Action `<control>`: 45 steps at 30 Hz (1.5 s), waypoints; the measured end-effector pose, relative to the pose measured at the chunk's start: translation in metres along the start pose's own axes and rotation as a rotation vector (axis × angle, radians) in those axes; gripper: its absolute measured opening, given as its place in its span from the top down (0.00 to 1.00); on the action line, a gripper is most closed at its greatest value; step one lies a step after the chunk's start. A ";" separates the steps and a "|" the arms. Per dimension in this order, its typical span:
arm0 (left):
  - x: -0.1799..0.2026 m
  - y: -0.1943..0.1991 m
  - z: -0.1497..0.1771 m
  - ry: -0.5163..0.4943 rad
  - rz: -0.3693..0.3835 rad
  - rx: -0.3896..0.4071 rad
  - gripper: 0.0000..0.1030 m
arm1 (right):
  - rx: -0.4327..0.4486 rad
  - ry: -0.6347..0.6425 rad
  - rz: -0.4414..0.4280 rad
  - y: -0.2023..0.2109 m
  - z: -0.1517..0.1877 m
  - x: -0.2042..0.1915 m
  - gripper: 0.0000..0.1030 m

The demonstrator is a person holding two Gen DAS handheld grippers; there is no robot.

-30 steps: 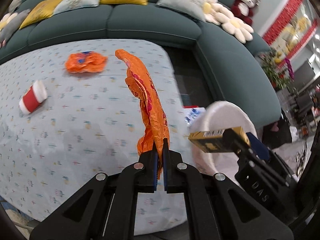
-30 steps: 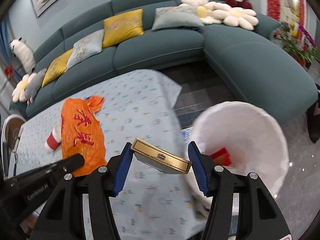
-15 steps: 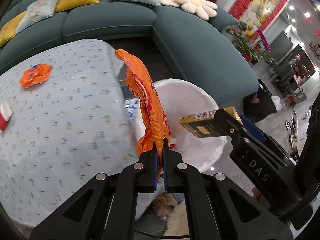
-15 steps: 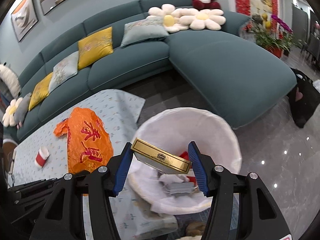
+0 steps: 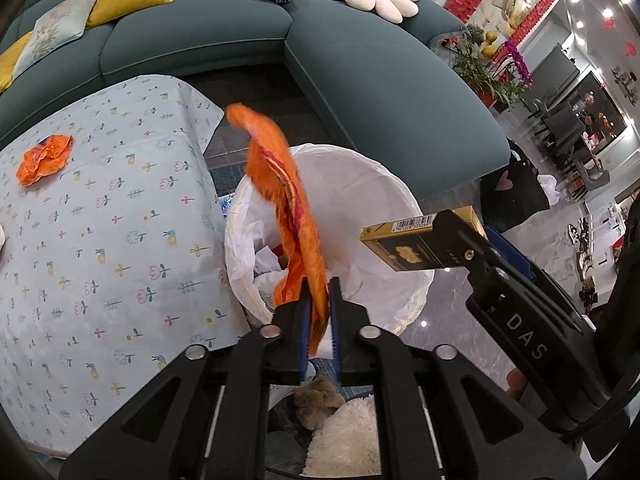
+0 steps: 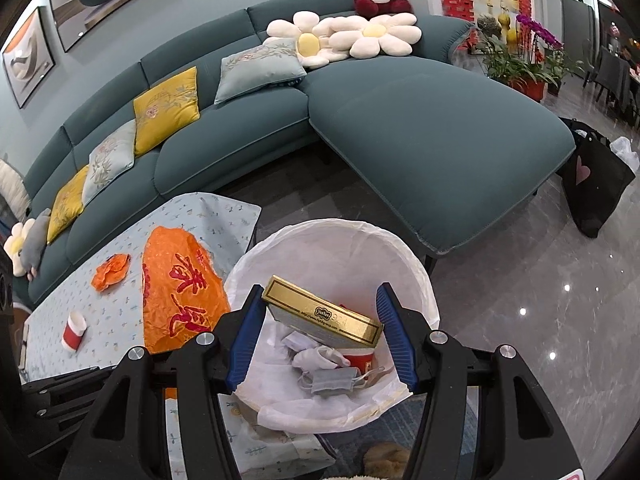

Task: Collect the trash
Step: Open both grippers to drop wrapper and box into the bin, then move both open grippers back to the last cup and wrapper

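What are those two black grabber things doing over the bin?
A person is clearing trash with a gripper in each hand. The left gripper hangs over the white-lined trash bin, its jaws opening around a long orange plastic bag. The right gripper holds a flat gold cardboard box above the same bin. A crumpled orange wrapper and a red-and-white paper cup wait on the flowered tablecloth.

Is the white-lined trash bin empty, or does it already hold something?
Not empty. Inside the trash bin, the right wrist view shows crumpled white paper, a grey face mask and something red on the bottom.
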State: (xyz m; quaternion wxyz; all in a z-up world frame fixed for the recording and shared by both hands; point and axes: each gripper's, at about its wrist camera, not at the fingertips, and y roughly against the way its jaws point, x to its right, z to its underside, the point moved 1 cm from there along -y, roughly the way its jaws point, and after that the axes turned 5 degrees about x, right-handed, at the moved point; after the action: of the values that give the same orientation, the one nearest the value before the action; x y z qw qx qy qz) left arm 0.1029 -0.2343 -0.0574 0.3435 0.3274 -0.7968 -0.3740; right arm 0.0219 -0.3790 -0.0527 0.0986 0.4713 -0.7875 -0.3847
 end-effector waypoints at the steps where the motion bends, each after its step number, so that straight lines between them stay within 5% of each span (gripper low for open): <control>1: -0.001 0.000 0.000 0.005 -0.005 0.000 0.83 | 0.003 -0.002 0.004 0.000 0.000 0.001 0.46; 3: -0.003 0.001 0.001 0.017 -0.022 0.008 0.65 | 0.008 -0.006 0.001 0.001 -0.001 0.001 0.45; 6: -0.007 0.005 0.001 0.031 -0.041 0.024 0.59 | 0.009 -0.008 -0.003 0.001 -0.001 -0.001 0.45; 19: -0.041 0.029 0.004 0.095 -0.096 0.069 0.53 | 0.017 0.040 -0.028 0.010 -0.001 -0.034 0.42; 22: -0.055 0.037 0.007 0.126 -0.121 0.085 0.43 | 0.024 0.060 -0.029 0.012 0.000 -0.047 0.38; 34: -0.153 0.073 0.029 0.313 -0.221 0.124 0.38 | -0.007 0.172 -0.093 0.011 0.018 -0.120 0.37; 45: -0.257 0.106 0.057 0.523 -0.377 0.173 0.19 | -0.059 0.281 -0.163 -0.003 0.043 -0.200 0.34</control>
State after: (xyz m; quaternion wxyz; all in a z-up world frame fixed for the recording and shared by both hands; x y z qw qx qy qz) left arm 0.1710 0.0412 -0.0755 0.4322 0.5819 -0.6359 -0.2652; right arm 0.1087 -0.1944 -0.0427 0.1898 0.5796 -0.7136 -0.3447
